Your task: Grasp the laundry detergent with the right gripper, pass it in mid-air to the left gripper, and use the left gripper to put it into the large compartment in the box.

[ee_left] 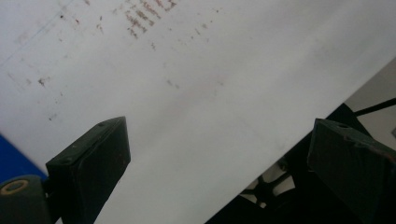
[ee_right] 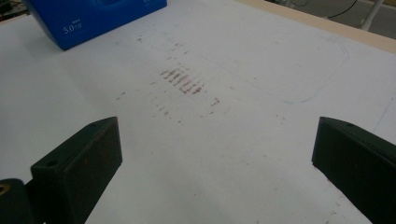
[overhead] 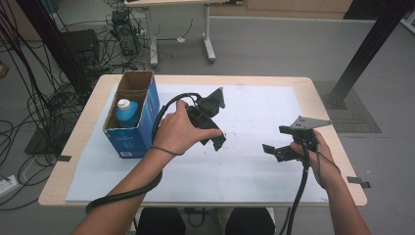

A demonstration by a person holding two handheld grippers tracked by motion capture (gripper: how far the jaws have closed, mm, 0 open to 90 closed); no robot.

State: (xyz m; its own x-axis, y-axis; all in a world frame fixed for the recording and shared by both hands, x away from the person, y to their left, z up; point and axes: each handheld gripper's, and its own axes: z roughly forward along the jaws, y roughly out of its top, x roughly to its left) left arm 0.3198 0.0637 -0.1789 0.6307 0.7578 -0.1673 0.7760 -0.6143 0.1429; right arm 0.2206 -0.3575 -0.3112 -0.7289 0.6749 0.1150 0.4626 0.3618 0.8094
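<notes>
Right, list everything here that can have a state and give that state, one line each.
left gripper: open, nothing between its jaws, held over the sheet.
right gripper: open, holding nothing, above the sheet.
blue box: upright, top flaps open.
bottle: standing inside the box, white cap on.
white sheet: lying flat on the table, smudged with reddish marks.

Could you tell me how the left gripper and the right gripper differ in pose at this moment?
The left gripper is held over the middle of the white sheet, close to the blue box; the right gripper is near the sheet's right edge. The left points toward the person's right, the right toward their left. Both are open and empty.
</notes>
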